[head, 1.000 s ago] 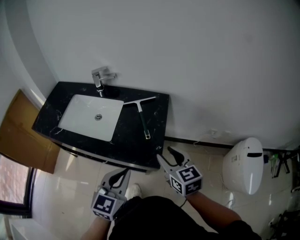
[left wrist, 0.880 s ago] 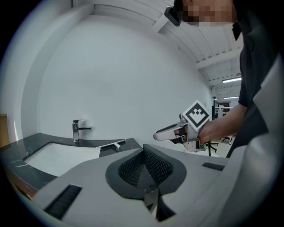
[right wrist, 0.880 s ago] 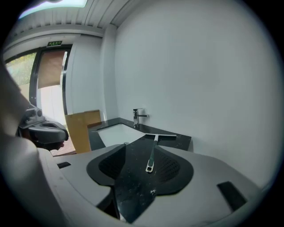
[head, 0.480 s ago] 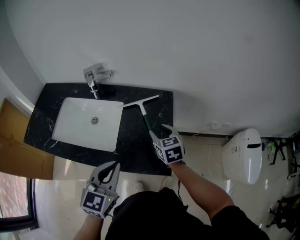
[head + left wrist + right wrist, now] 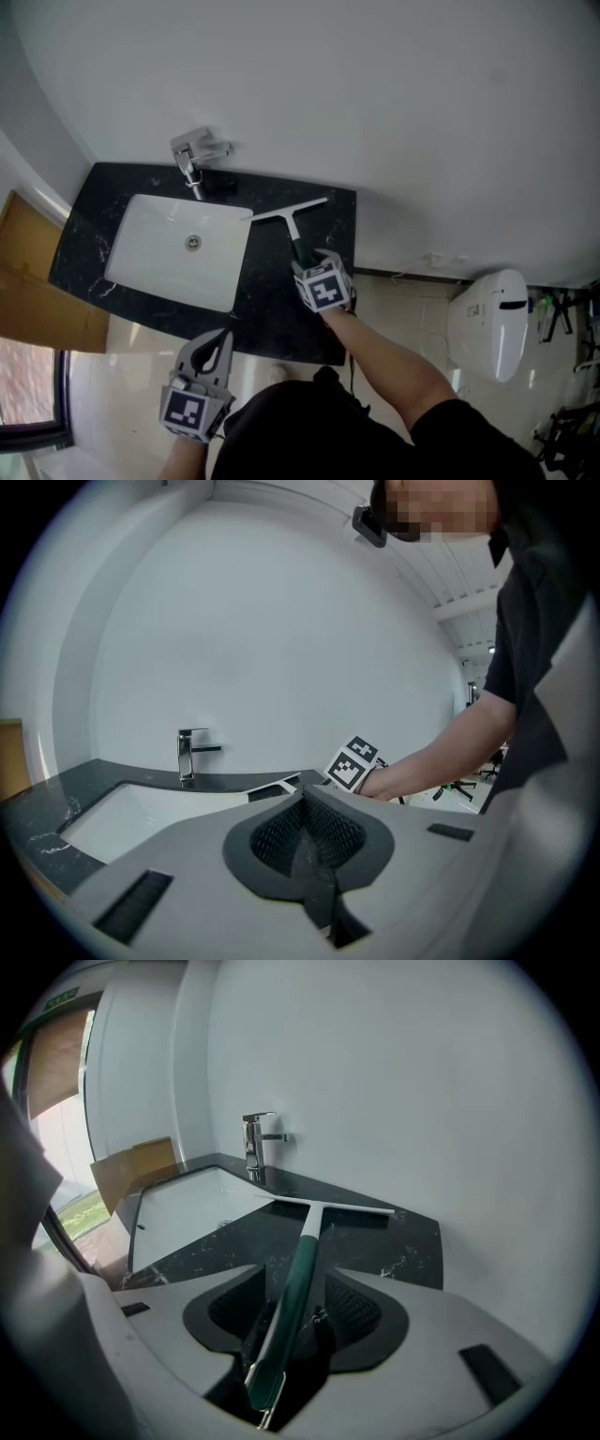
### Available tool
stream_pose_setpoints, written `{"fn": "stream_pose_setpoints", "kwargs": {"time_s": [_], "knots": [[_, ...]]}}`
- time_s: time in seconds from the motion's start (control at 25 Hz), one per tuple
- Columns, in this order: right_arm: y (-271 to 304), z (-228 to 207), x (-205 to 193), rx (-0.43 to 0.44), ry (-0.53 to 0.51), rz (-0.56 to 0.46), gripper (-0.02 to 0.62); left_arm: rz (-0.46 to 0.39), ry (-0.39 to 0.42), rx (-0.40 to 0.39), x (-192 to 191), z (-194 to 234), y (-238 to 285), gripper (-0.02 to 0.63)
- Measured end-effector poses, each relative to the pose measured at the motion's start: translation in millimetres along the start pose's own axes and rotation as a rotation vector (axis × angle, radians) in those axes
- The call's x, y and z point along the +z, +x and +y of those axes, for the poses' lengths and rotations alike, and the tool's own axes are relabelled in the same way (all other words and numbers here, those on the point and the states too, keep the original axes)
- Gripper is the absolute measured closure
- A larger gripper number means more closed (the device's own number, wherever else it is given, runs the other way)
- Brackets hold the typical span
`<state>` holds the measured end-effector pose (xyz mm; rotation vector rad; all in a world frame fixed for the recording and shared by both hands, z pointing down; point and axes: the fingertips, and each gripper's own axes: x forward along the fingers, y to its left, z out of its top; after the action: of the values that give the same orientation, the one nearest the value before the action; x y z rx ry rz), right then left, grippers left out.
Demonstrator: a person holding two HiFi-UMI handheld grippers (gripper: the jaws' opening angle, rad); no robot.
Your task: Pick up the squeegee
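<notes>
Head view: the squeegee [image 5: 292, 225] lies flat on the black countertop [image 5: 272, 305] just right of the sink [image 5: 169, 248], blade end away from me. My right gripper [image 5: 309, 267] sits over its handle end, lined up for the grab. The left gripper [image 5: 216, 345] hangs well in front of the sink, spare.

Left gripper view: its jaws are pressed together on nothing.

Right gripper view: jaws apart, straddling the dark green handle (not yet squeezing, I judge). The squeegee has a pale neck and a slim metal blade.
</notes>
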<state>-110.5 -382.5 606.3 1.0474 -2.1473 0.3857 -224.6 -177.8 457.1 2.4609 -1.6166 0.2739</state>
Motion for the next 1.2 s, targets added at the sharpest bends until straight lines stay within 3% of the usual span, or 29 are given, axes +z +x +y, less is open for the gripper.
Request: {"fn": "stream_pose_setpoints", "kwargs": {"time_s": [0.28, 0.4, 0.76, 1.2], "knots": [[12, 0, -6, 0.019, 0.018, 0.023, 0.394, 0.011, -0.007, 0.039, -1, 4, -2, 0.604], [16, 1, -7, 0.028, 0.039, 0.030, 0.437, 0.015, -0.013, 0.047, -1, 4, -3, 0.604], [24, 6, -15, 0.033, 0.054, 0.071, 0.463, 0.014, -0.012, 0.073, -2, 12, -12, 0.604], [23, -3, -16, -0.010, 0.091, 0.066, 0.485, 0.011, -0.009, 0.078, -2, 17, -18, 0.604]]}}
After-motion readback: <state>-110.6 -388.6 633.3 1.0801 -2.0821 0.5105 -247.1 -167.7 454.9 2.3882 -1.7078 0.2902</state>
